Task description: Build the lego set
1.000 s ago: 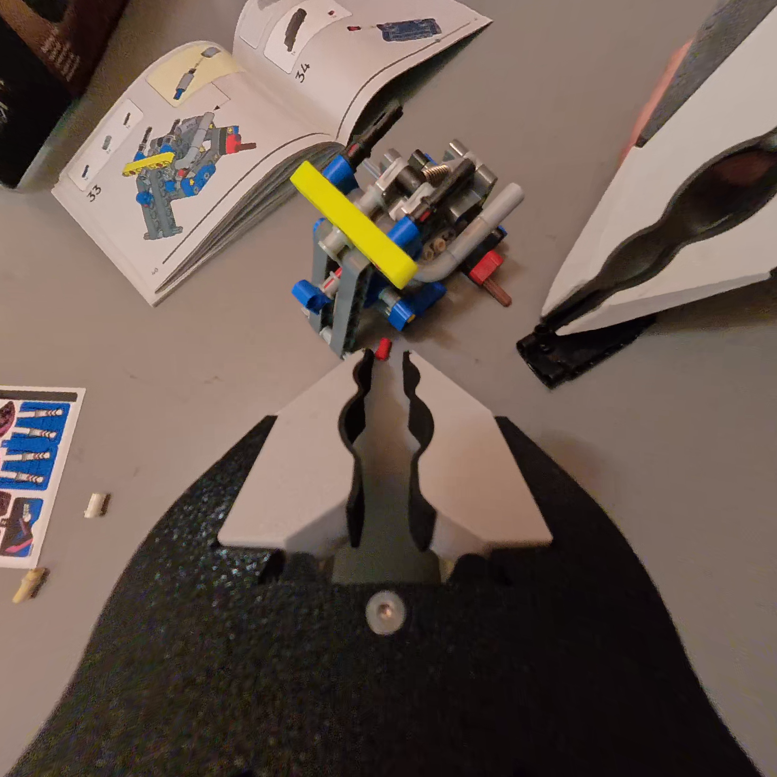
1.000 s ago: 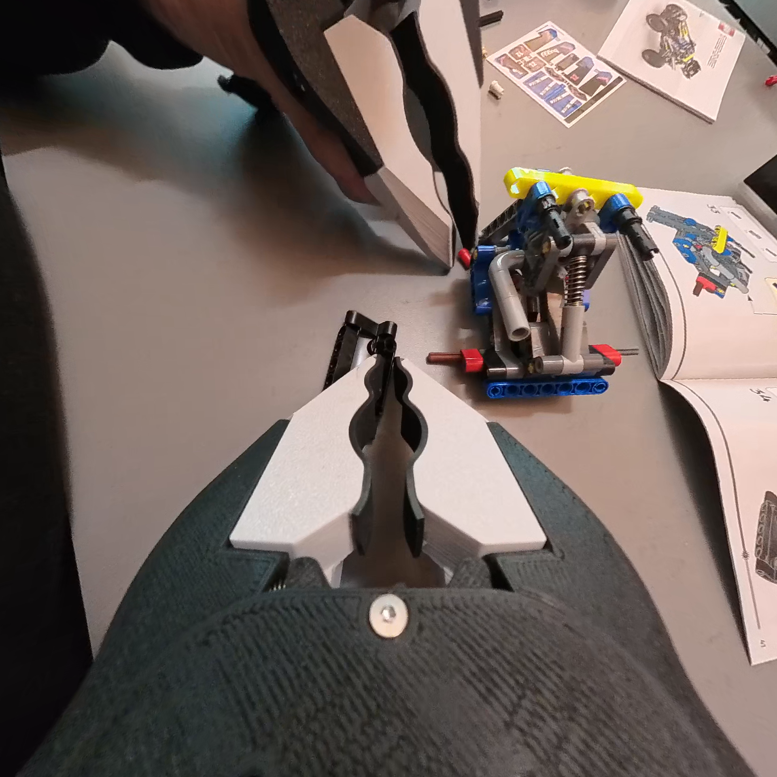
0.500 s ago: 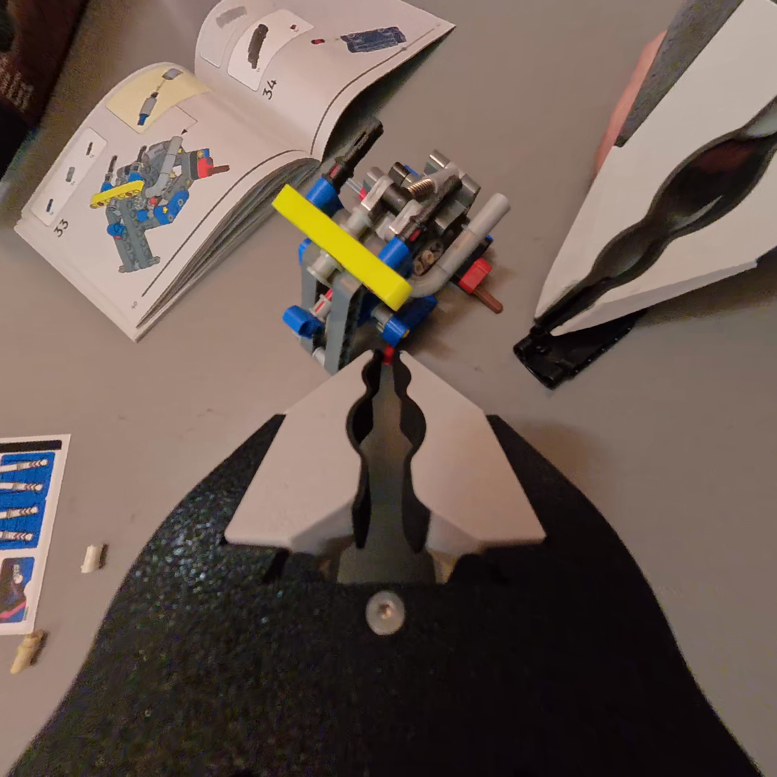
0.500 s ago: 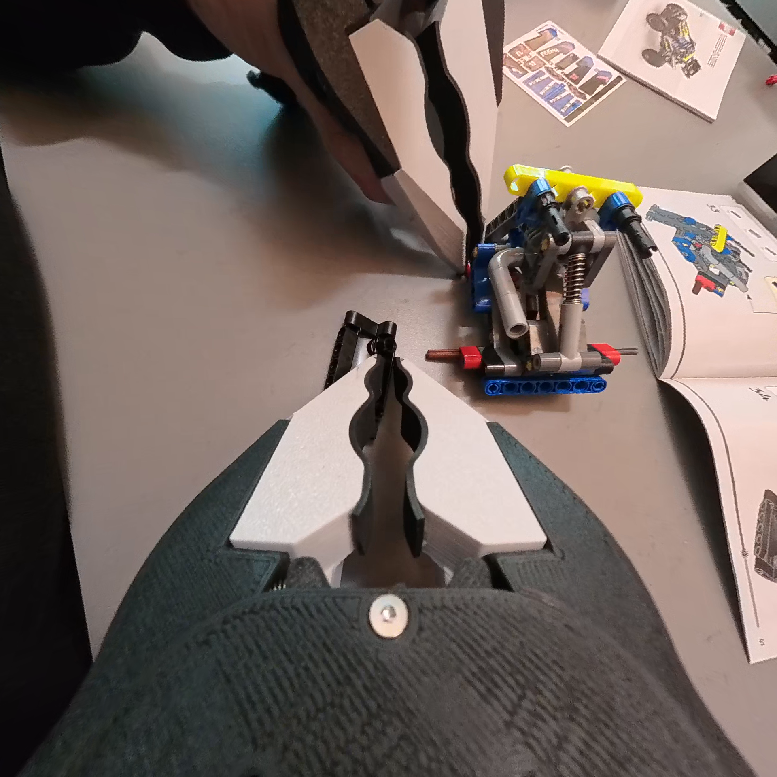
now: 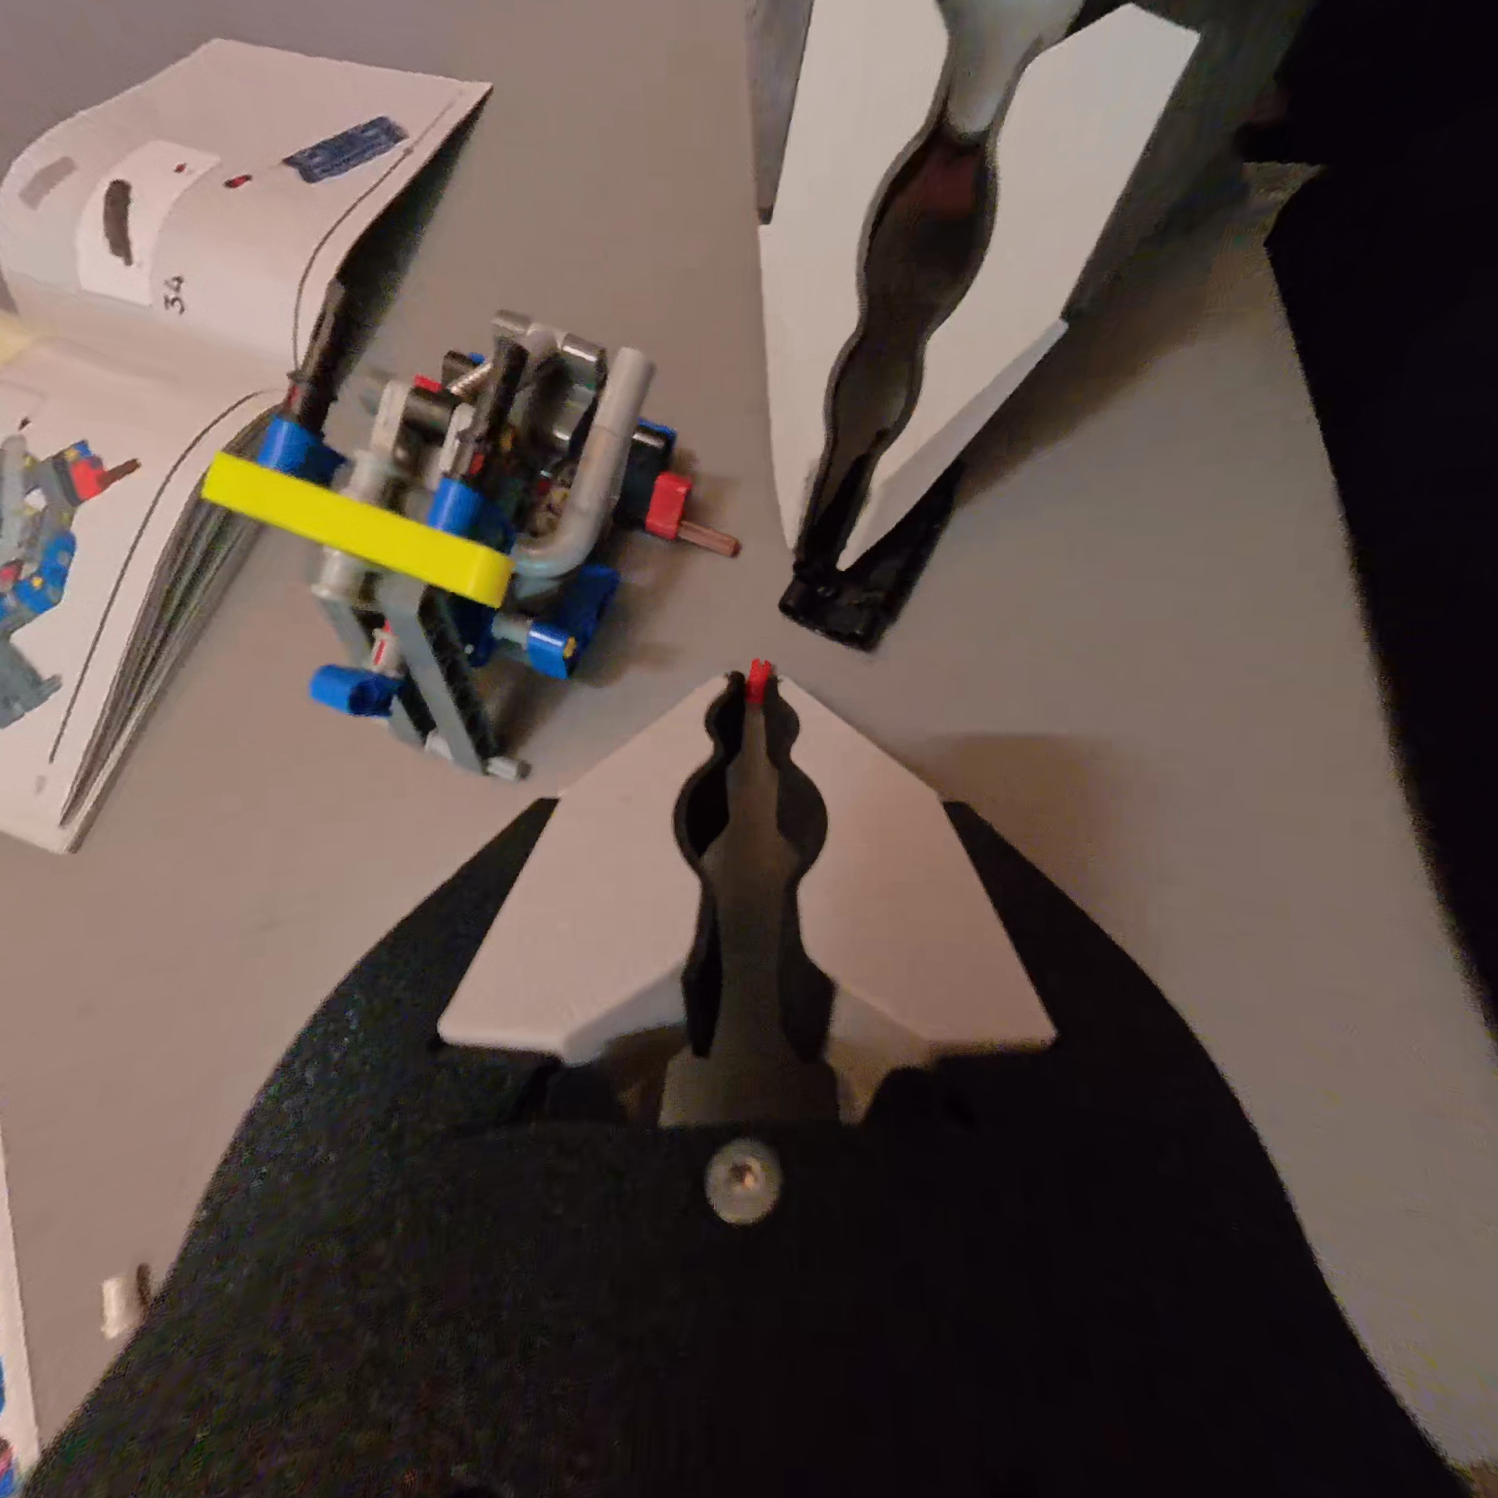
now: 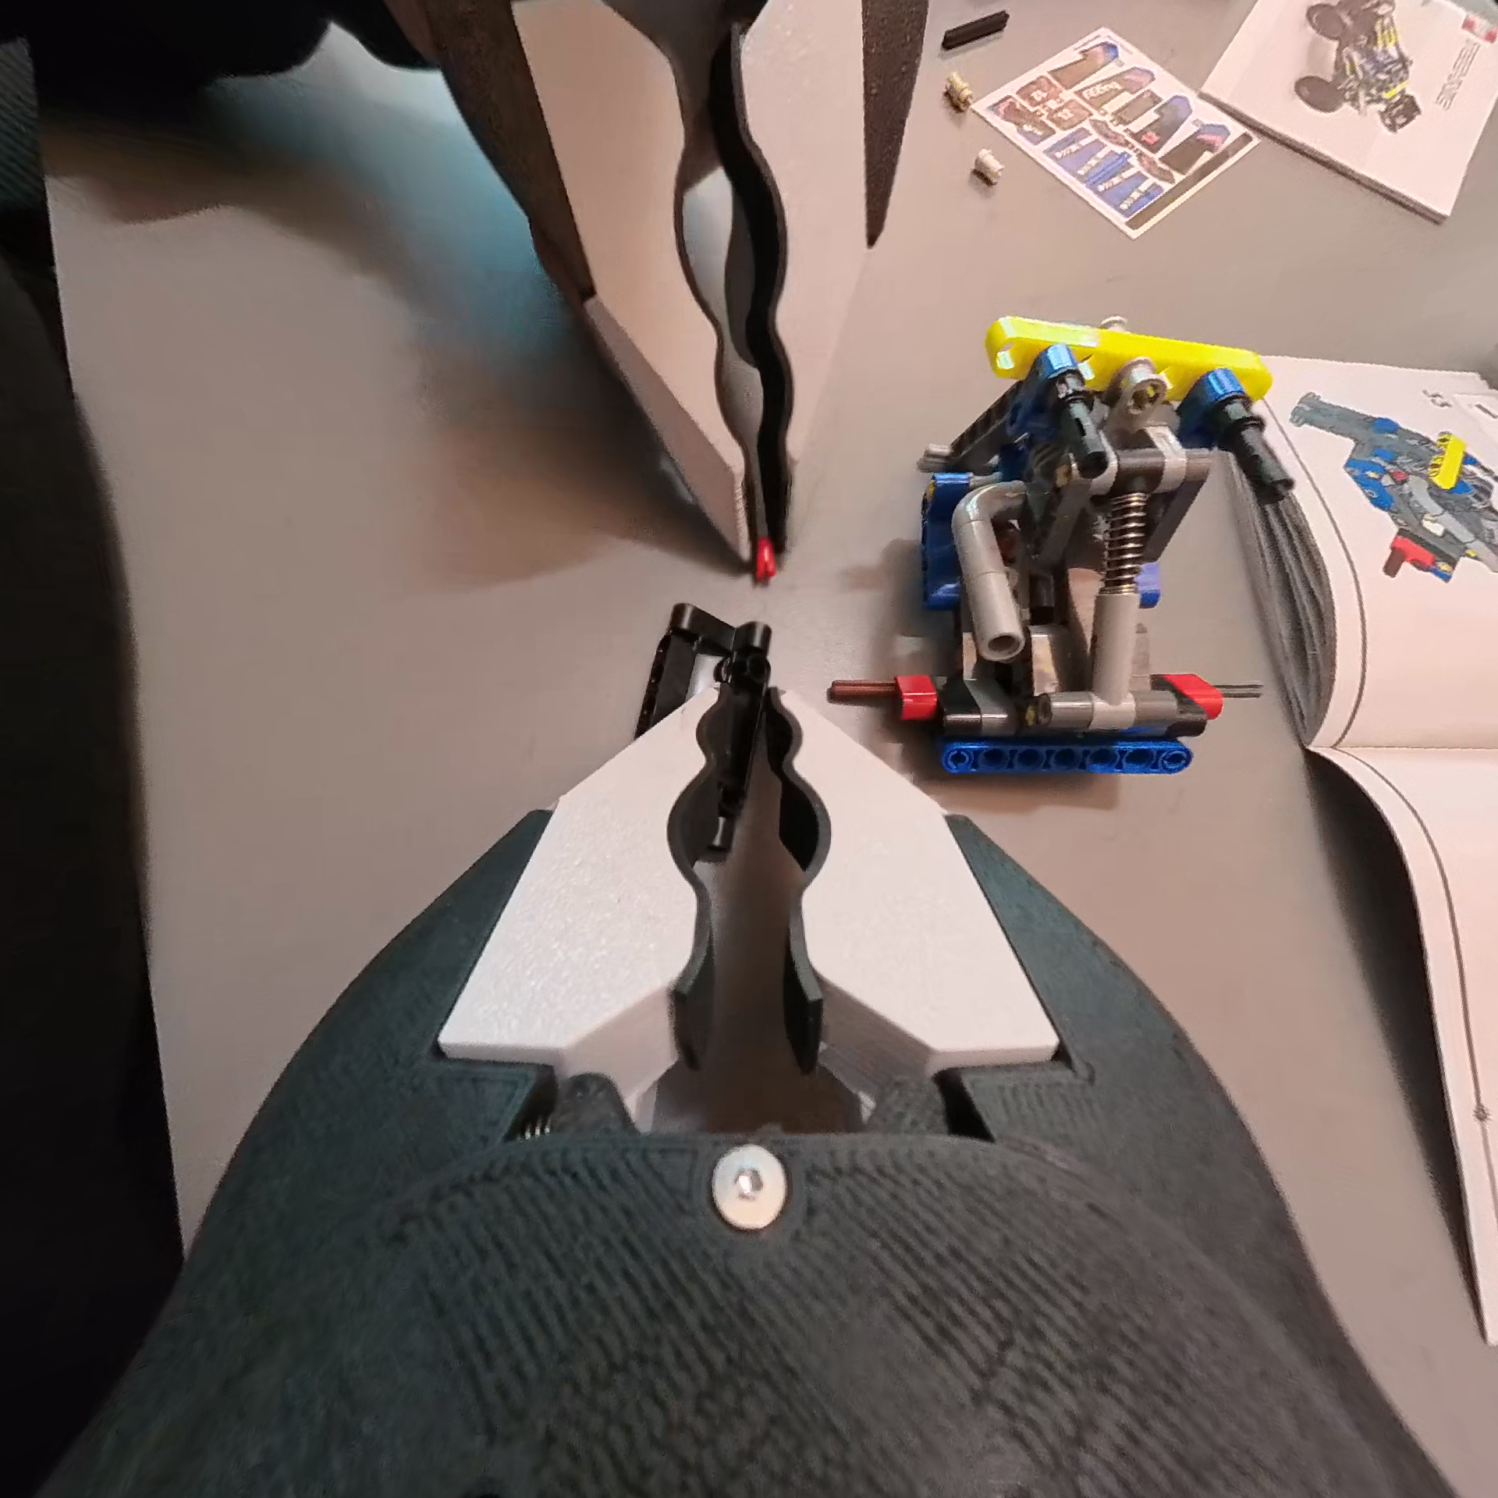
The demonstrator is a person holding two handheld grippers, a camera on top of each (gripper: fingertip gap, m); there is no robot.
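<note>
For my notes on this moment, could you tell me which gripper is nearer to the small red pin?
Left. The left gripper pinches the small red pin at its fingertips; the right gripper, shut on a black frame piece, faces it across a gap.

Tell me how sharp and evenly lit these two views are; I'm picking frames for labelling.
Left wrist view: dim and warm, brick model motion-smeared, right edge black, red pin at the left tool readable. Right wrist view: brighter, model crisp, wide-angle bending at the edges, dark shadow left, black piece in the right tool clear.
</note>
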